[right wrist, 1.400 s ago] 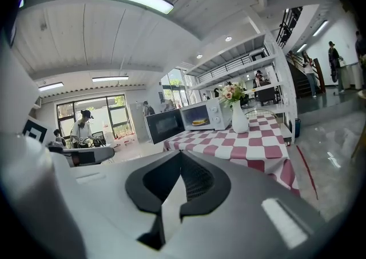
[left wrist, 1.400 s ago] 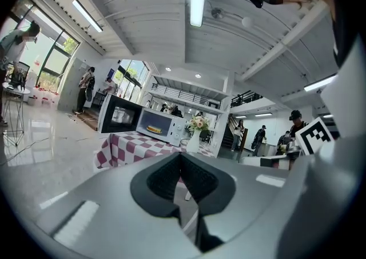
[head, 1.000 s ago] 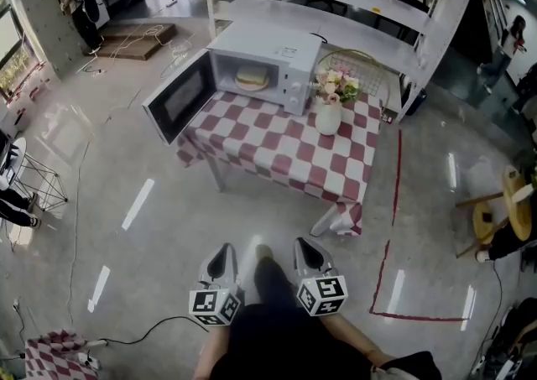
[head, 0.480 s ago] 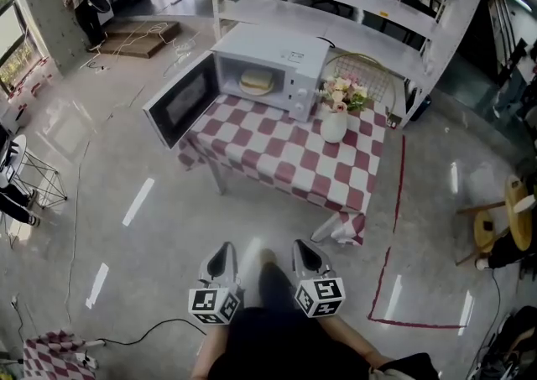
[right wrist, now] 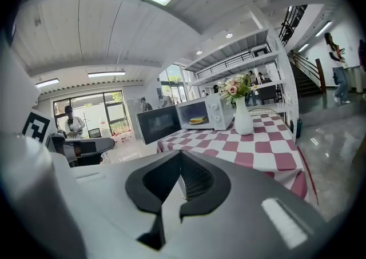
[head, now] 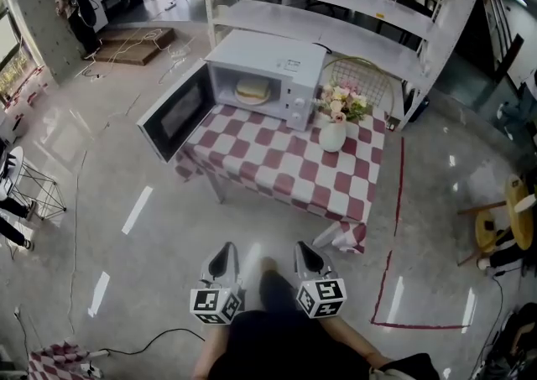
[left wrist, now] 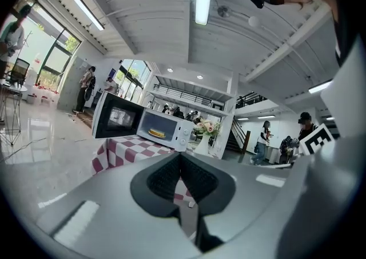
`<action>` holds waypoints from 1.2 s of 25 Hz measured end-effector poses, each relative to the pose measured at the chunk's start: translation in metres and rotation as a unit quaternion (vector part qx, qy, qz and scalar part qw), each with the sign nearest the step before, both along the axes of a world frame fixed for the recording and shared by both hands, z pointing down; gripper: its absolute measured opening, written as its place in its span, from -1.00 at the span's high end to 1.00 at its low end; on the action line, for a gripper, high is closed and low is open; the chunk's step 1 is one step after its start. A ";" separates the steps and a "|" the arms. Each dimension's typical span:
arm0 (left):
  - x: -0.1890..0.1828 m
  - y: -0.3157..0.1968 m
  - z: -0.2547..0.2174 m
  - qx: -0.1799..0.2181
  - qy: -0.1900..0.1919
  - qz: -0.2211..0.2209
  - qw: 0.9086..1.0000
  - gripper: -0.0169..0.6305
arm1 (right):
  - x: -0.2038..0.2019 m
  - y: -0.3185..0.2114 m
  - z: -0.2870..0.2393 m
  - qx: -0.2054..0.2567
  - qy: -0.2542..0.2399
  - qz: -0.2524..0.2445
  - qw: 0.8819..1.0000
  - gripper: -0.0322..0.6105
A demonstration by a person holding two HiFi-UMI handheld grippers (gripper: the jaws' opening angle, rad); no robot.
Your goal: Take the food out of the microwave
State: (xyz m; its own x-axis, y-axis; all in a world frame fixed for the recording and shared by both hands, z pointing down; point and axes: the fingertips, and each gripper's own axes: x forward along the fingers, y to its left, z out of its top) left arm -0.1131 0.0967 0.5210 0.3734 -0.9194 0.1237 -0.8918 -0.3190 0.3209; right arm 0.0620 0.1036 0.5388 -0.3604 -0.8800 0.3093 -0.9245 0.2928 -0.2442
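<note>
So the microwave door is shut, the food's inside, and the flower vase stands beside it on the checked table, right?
Not quite. The microwave has its door open, swung out to the left, as the head view shows. The rest holds: the food sits inside, and the flower vase stands beside the microwave on the checked table.

Table (head: 277,160): its draped near corner sits lower in my head view, nearer my left gripper (head: 223,254) and right gripper (head: 307,252).
Microwave (head: 268,51) door: its bottom corner reaches further down.
Red floor tape (head: 382,284): its corner has slid towards the bottom edge.
Checked cloth, lower left (head: 49,363): more cropped.
</note>
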 end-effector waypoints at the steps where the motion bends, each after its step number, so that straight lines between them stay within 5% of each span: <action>1: -0.001 -0.004 0.000 -0.002 -0.002 -0.002 1.000 0.91 | 0.000 -0.004 0.000 -0.001 0.000 0.001 1.000 0.89; 30: -0.002 -0.158 0.002 -0.009 -0.014 -0.020 1.000 0.91 | -0.003 -0.168 0.002 -0.012 -0.005 -0.022 1.000 0.89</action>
State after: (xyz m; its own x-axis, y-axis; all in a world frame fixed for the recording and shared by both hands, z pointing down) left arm -0.1153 -0.0613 0.5231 0.3321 -0.9313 0.1494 -0.9124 -0.2771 0.3013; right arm 0.0591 -0.0648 0.5408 -0.4016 -0.8556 0.3267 -0.9083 0.3263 -0.2618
